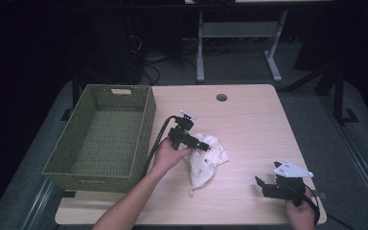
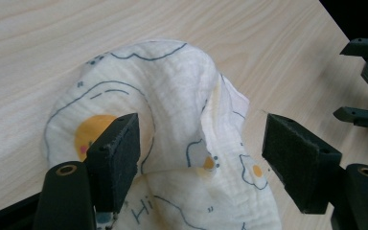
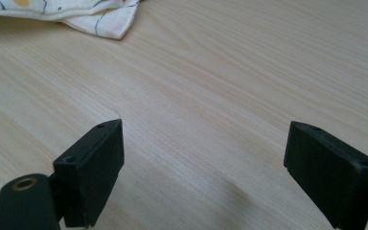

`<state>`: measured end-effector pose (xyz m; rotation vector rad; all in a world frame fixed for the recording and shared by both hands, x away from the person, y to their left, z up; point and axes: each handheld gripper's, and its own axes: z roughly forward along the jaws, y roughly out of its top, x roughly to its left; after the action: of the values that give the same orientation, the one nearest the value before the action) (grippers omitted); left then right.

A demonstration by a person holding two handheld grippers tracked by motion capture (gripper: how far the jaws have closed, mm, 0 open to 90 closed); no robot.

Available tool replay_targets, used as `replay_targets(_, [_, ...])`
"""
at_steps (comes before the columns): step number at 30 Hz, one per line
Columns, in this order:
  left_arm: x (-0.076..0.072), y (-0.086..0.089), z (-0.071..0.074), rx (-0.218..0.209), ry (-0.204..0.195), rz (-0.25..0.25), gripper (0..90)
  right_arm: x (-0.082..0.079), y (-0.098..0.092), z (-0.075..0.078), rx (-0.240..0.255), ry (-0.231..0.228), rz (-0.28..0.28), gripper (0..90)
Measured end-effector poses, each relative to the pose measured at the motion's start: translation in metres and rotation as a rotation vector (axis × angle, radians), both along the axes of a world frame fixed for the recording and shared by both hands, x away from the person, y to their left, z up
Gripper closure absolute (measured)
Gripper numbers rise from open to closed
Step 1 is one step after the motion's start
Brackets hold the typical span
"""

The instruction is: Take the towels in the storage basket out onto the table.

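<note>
Both grippers are spread wide: my left gripper (image 1: 202,145) hangs over the crumpled white cloth (image 1: 205,160) at the middle of the table (image 1: 249,120), its jaws either side of a raised fold, while my right gripper (image 1: 261,186) hovers above bare wood near the front right corner. Beside the cloth, on the left, sits a green woven basket (image 1: 141,132).

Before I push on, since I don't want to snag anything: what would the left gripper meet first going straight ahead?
The left gripper would meet the crumpled printed cloth first; its open jaws already stand either side of a raised fold. Beyond lies bare table.
</note>
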<state>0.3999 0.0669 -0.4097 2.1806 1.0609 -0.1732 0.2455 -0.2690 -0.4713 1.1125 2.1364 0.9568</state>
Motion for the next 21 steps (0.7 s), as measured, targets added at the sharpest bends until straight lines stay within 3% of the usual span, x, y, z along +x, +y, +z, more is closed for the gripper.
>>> replay_targets(5, [-0.004, 0.003, -0.001, -0.011, -0.015, 0.019, 28.6, -0.001, 0.0, 0.0, 0.002, 0.002, -0.002, 13.3])
replay_targets(9, [-0.01, 0.005, -0.001, -0.064, 0.016, 0.007, 27.3, -0.001, 0.001, 0.0, 0.005, 0.009, -0.004, 13.3])
replay_targets(21, [-0.029, 0.015, -0.002, -0.036, -0.026, -0.015, 27.0, -0.001, 0.001, 0.0, 0.001, 0.003, -0.003, 13.3])
